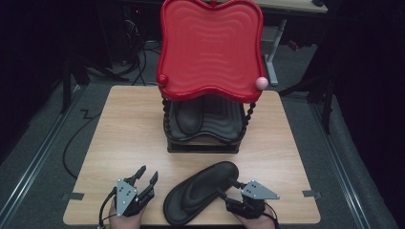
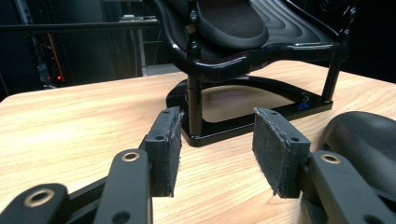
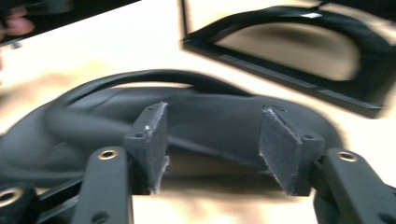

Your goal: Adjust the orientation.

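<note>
The black tray (image 1: 200, 192) lies flat on the tabletop (image 1: 119, 129), just in front of the right hand-held gripper (image 1: 228, 187) and to the right of the left hand-held gripper (image 1: 147, 174). It looks like a loose shelf of the tiered stand (image 1: 204, 125), which stands farther out from both hand-held grippers at the middle of the tabletop, with a red tray (image 1: 210, 47) on top and another black tray (image 1: 203, 117) below it.

The right hand-held gripper has its jaws apart with nothing pressed between the pads (image 3: 150, 140); in the right gripper view the near rim of the black tray (image 3: 187, 116) sits just beyond the tips, so the pads straddle the edge without clamping it. That placement suits taking or letting go of a thin rim: the tray lies low, and its edge is the one part narrow enough to pinch.

The left hand-held gripper also has its jaws apart and holds nothing. In the left gripper view its pads (image 2: 170, 149) hang over bare wood, with the stand's black base (image 2: 252, 112) straight ahead and a corner of the black tray (image 2: 364, 140) just off its right jaw. It seems placed to steady or take the tray's other side.
</note>
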Demonstrator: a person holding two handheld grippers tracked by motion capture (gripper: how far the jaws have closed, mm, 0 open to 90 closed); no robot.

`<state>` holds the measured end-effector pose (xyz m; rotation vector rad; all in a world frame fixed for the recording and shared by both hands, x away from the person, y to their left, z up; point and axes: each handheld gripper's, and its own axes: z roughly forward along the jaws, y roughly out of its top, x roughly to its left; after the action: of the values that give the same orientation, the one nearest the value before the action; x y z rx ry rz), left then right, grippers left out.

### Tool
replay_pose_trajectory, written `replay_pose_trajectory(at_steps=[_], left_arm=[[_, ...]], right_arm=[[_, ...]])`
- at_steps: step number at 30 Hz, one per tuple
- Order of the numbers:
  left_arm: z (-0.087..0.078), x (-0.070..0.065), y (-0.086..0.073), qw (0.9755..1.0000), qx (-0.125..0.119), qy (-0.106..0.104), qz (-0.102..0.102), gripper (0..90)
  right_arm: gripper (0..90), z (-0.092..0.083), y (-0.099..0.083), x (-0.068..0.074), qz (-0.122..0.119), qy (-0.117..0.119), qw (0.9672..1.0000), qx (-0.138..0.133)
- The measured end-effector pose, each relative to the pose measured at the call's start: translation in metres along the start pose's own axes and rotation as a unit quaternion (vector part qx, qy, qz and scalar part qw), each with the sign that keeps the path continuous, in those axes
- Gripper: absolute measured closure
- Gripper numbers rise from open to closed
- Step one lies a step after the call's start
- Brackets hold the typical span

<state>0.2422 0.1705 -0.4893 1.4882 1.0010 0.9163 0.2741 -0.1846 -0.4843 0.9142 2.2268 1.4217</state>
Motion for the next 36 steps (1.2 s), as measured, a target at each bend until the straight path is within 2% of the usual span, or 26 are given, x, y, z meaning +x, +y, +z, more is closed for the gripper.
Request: replay_pose_trajectory(at_steps=[3, 6, 10, 13, 15, 18, 21, 27, 31, 36], left_arm=[[0.002, -0.002, 0.001, 1.0, 0.001, -0.005, 0.004, 52.1], [0.005, -0.003, 0.0, 1.0, 0.003, -0.008, 0.004, 52.1], [0.005, -0.004, -0.001, 0.9999, 0.007, -0.009, 0.006, 52.0], [0.004, -0.003, -0.002, 0.9999, 0.006, -0.007, 0.007, 52.0], [0.003, -0.003, -0.001, 1.0, 0.006, -0.006, 0.005, 51.9], [0.002, -0.002, -0.001, 1.0, 0.005, -0.005, 0.004, 51.9], [0.002, -0.001, -0.002, 1.0, 0.007, -0.005, 0.001, 51.7], [0.004, -0.001, -0.002, 0.9999, 0.008, -0.007, -0.001, 51.6], [0.005, -0.001, -0.001, 0.9999, 0.007, -0.009, -0.001, 51.5], [0.007, -0.002, -0.001, 0.9999, 0.007, -0.012, -0.002, 51.5]], right_arm=[[34.4, 0.005, -0.003, 0.005, -0.004, 0.015, 0.9998, 0.014], [32.3, 0.011, -0.005, 0.006, -0.009, 0.015, 0.9995, 0.026], [27.1, 0.02, -0.002, 0.003, -0.016, 0.029, 0.9991, 0.027], [27.1, 0.026, -0.002, 0.0, -0.012, 0.046, 0.9985, 0.027], [36.9, 0.026, -0.002, -0.001, -0.013, 0.057, 0.9979, 0.026], [45.7, 0.025, -0.001, 0.004, -0.029, 0.053, 0.9979, 0.026], [58.4, 0.023, -0.001, 0.007, -0.046, 0.045, 0.9975, 0.029], [79.9, 0.02, -0.001, 0.011, -0.063, 0.041, 0.9967, 0.03], [85.6, 0.02, -0.002, 0.02, -0.076, 0.038, 0.9959, 0.029], [86.4, 0.016, -0.002, 0.027, -0.082, 0.027, 0.996, 0.023]])
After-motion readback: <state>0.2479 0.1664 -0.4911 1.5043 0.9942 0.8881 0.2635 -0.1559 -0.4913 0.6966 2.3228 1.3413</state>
